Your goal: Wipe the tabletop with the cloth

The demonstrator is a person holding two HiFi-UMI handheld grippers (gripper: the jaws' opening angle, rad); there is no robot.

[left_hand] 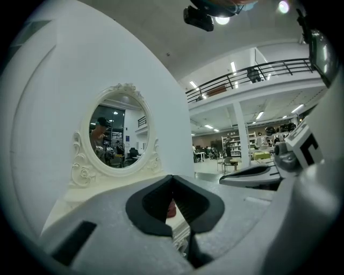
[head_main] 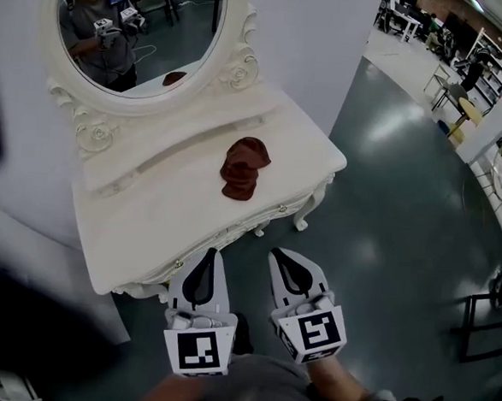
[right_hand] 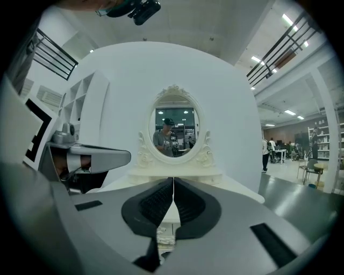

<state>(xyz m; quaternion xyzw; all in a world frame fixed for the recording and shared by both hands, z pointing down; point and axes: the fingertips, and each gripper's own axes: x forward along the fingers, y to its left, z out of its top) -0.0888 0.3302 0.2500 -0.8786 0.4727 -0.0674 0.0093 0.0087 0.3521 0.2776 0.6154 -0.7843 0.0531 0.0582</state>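
A crumpled reddish-brown cloth lies near the middle of the white dressing table's top, below the oval mirror. A sliver of the cloth shows between the left jaws in the left gripper view. My left gripper and right gripper hang side by side just short of the table's front edge, both pointing at it. Each has its jaws shut with nothing held. The right gripper faces the mirror head on.
A white curved wall stands behind the table. Grey shiny floor spreads to the right, with desks and chairs far off. A dark blurred shape fills the lower left. The mirror reflects the person holding the grippers.
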